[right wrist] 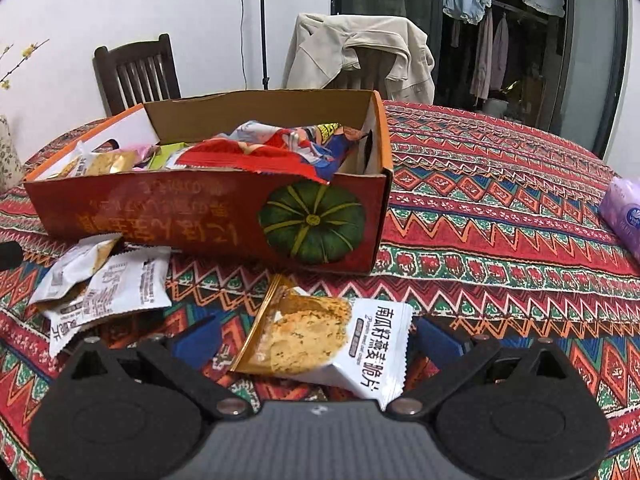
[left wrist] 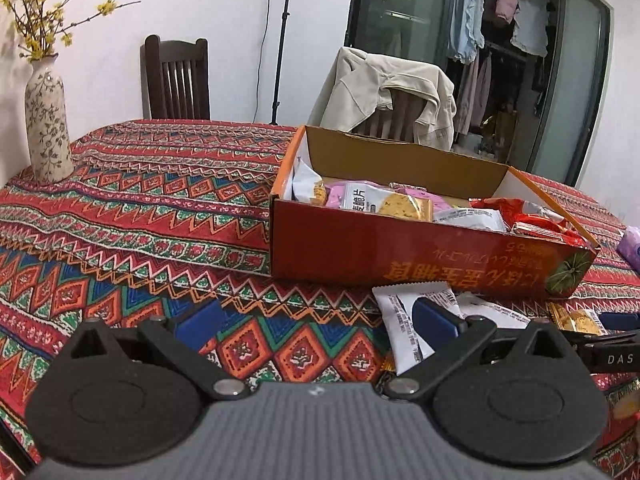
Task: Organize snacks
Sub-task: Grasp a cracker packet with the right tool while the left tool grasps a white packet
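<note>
**Both grippers released over loose snack packs by the box**

The left gripper is held spread wide, nothing between its blue fingers; its right finger is seen over a white snack packet lying on the surface just in front of the red cardboard box. The right gripper is also spread, with a cracker pack lying between its fingers; whether the pack is touched cannot be told. Two more white packets are seen overlapping beside the box's near wall, left of the cracker pack. The box is open-topped and filled with mixed snack bags; a pumpkin print is shown on its near side. A purple tissue pack is placed near the right edge of the surface. A flowered vase is stood at the far left corner. A jacket is draped on a chair behind the box.
</note>
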